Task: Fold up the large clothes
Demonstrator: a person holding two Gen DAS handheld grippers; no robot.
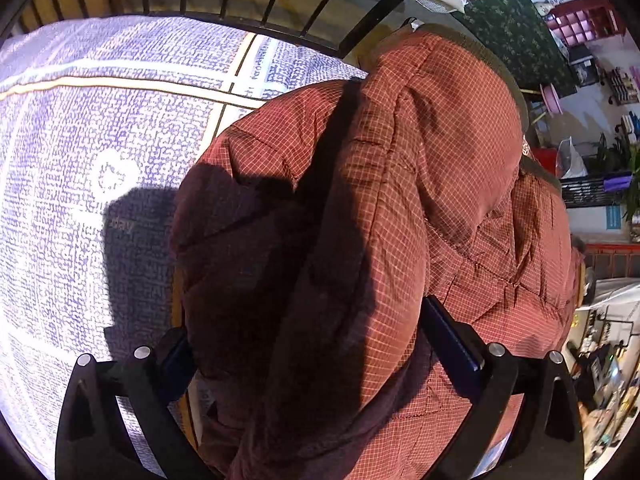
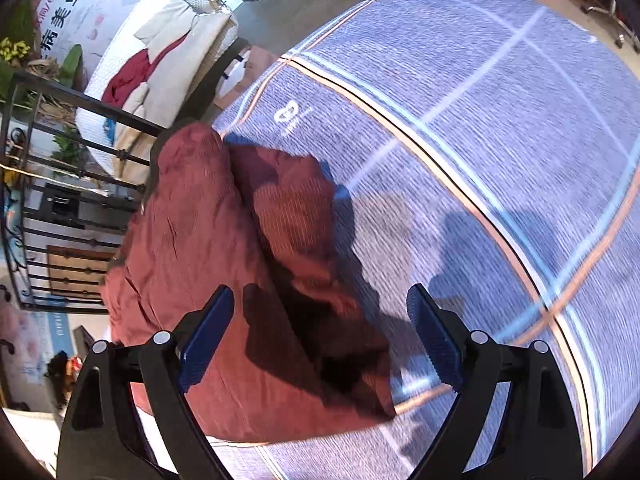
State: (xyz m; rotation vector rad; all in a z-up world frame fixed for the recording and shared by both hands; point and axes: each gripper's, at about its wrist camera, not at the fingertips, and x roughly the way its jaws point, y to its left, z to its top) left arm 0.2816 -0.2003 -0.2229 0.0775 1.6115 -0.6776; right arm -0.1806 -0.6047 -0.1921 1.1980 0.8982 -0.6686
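your left gripper [image 1: 308,344] has a thick bunch of the red jacket [image 1: 400,184] filling the gap between its blue pads [image 1: 452,344]; the cloth touches the right pad and hides most of the left one, so it reads as clamped on a fat fold, though you cannot see both pads pressing. your right gripper [image 2: 320,332] stands wide, pads well apart, with nothing pinched; it hangs above the near edge of the jacket [image 2: 208,248], one finger over red cloth and the other over the sheet.

outward from the claws, the jacket lies on the bed sheet [image 1: 100,128], near the edge by the black rail [image 1: 280,20]. in the right view it is bunched into two long rolls side by side, a sunlit one and a shadowed one, with a looser flap spreading toward you. the sheet [image 2: 480,120] beyond it is bare.

judging by this, you are mid-task: the jacket is gathered narrower than a spread garment, so some folding looks done, but it is lumpy, not a flat, squared packet. what seems left is laying down the part your left claw holds, smoothing, and at least one more fold across the length.
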